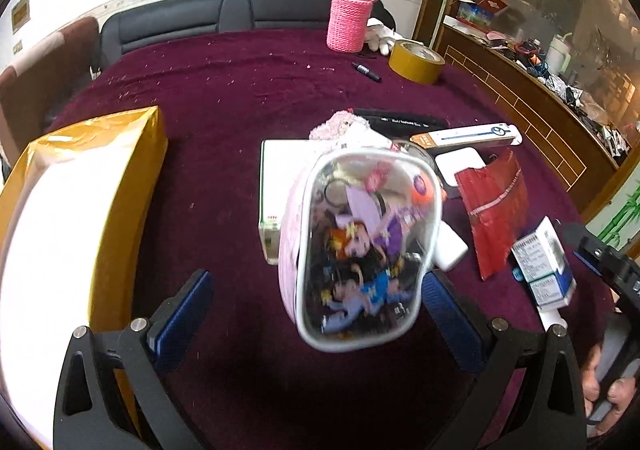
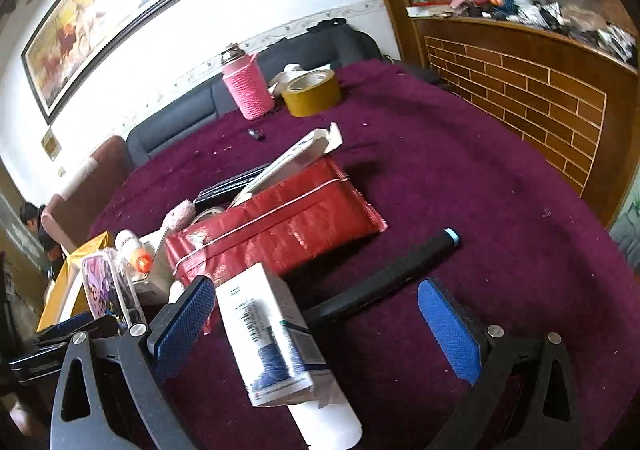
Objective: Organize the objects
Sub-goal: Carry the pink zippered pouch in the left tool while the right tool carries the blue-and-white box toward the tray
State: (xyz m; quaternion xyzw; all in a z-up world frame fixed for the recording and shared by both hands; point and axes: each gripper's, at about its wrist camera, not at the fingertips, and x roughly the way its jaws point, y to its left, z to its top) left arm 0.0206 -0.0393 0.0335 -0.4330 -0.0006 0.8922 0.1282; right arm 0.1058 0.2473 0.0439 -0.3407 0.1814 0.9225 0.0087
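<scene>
A: Looking down from the left tongs (image 1: pixel 316 286), what lies between the pads?

B: A clear pouch (image 1: pixel 360 242) with cartoon pictures, blurred, standing between the two blue pads. The jaws are spread wide. Whether the right-hand pad touches the pouch I cannot tell; the left-hand pad is clearly apart from it.

A: And around it?

B: A yellow box (image 1: pixel 100 218) sits at the left on the purple tabletop (image 1: pixel 224 98). Behind the pouch lies a white box (image 1: pixel 276 186), partly hidden, and a red bag (image 1: pixel 496 206) lies to the right. Far back stand a pink flask (image 1: pixel 348 18) and a tape roll (image 1: pixel 416 60), with a black marker (image 1: pixel 366 71) near them.

A: The right tongs (image 2: pixel 316 322)?

B: Also wide, gripping nothing. A white carton (image 2: pixel 268 334) with a blue print lies between the pads, resting on a white bottle (image 2: pixel 328 426); neither pad presses it. A black rod (image 2: pixel 384 278) with a pale blue tip slants across the cloth just beyond. The red bag lies behind the carton, and the pouch stands at the far left of that view beside the yellow box.
</scene>
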